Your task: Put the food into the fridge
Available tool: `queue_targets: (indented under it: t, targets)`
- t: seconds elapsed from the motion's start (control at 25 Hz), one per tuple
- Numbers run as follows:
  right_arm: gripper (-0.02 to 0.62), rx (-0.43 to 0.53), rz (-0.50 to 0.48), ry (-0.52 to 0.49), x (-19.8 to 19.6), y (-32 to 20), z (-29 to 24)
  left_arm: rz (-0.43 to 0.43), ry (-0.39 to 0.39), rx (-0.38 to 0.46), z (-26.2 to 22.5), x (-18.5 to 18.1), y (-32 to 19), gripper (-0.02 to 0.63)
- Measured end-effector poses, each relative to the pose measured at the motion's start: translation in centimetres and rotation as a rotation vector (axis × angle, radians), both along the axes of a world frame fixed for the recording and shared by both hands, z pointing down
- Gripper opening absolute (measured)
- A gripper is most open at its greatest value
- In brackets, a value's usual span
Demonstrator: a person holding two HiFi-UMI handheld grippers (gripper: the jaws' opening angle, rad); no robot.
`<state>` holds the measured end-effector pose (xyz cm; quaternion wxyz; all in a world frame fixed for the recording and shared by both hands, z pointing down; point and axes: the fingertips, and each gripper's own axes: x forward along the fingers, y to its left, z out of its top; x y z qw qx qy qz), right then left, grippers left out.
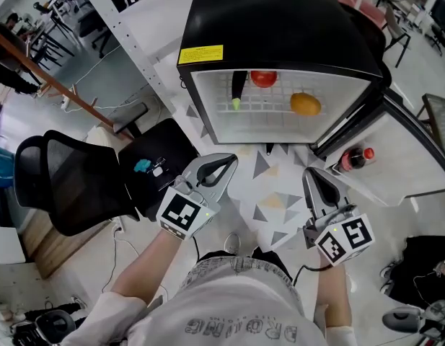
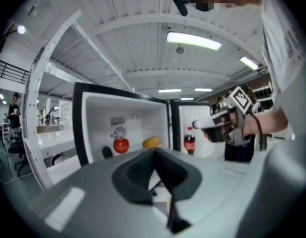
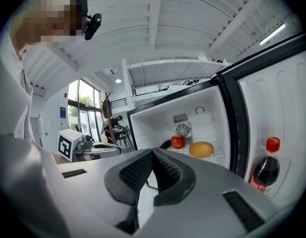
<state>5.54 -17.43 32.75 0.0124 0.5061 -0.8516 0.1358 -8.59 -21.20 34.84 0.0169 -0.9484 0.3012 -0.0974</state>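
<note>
A pale floor (image 1: 276,186) flecked with grey triangles is seen beside a black mesh office chair (image 1: 63,179) and a white perforated rack upright (image 1: 132,45), a ribbed white ceiling (image 2: 143,48) is lit by long strip lights (image 2: 194,40), and tall windows (image 3: 86,100) are shown far off.

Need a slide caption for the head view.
Open fridge holds tomato and orange fruit; cola bottle in door; left tool and right tool shut, empty, in front.

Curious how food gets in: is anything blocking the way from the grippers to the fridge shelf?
Nothing visible does. The fridge door stands open, and only floor lies between the left gripper, the right gripper and the shelf with a tomato.
</note>
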Motion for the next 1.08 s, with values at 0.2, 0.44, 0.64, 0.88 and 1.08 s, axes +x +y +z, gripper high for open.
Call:
queue_targets:
  t: [0.2, 0.44, 0.64, 0.88, 1.08]
  targets:
    - [0.002, 0.001, -0.005, 0.006, -0.1, 0.4, 0.0, -0.004, 0.001, -0.003, 0.0, 0.0, 0.5, 0.008]
    - [0.002, -0.003, -0.011, 0.011, -0.3, 1.1, 0.0, -0.015, 0.012, -0.013, 0.1, -0.2, 1.3, 0.008]
    - [0.002, -0.002, -0.02, 0.008, -0.5, 1.4, 0.1, -0.021, 0.02, -0.009, -0.4, -0.5, 1.5, 0.008]
    - [0.002, 0.002, -0.03, 0.01, -0.7, 1.6, -0.3, -0.017, 0.023, 0.002, -1.0, 0.1, 1.7, 0.008]
    - [0.0, 0.008, -0.035, 0.007, -0.6, 1.6, -0.6, -0.016, 0.018, 0.007, -1.2, 0.5, 1.8, 0.008]
